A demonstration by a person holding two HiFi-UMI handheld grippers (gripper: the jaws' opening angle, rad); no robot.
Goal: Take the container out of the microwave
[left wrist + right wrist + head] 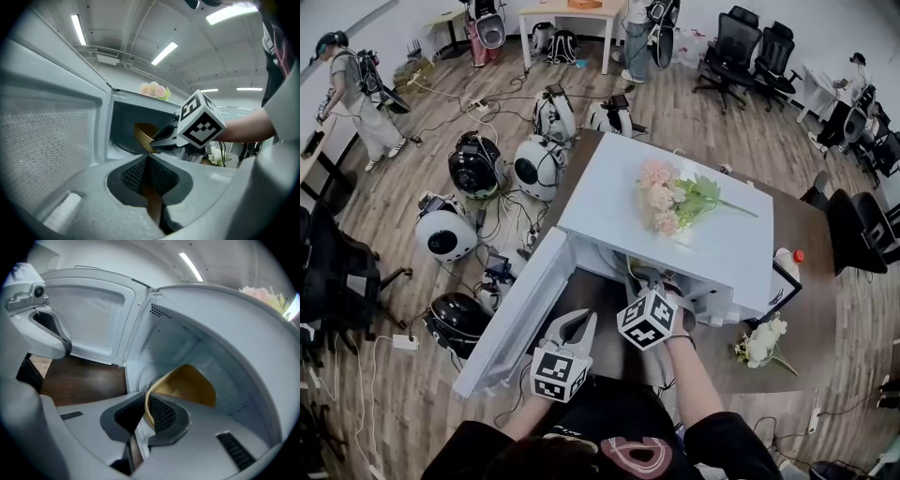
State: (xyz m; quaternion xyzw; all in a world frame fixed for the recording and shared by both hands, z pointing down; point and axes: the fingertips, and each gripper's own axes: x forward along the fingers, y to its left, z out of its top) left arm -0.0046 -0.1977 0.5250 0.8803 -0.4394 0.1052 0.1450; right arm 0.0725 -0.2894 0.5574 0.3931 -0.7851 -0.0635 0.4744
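The white microwave [722, 246] stands on a brown table with its door [514, 317] swung open to the left. A tan container [190, 386] sits tilted at the mouth of the cavity. My right gripper [147, 409] is shut on its near rim, one pad inside and one outside. In the left gripper view the same container [143, 134] shows in the opening, with the right gripper [158, 137] clamped on it. My left gripper [573, 326] hangs in front of the open door, shut with nothing in it.
Pink flowers [667, 199] lie on top of the microwave. A red-capped bottle [788, 262] and white flowers [761, 343] sit on the table to the right. Round helmet-like devices [474, 165] and cables cover the floor at left. Office chairs [733, 49] stand at the back.
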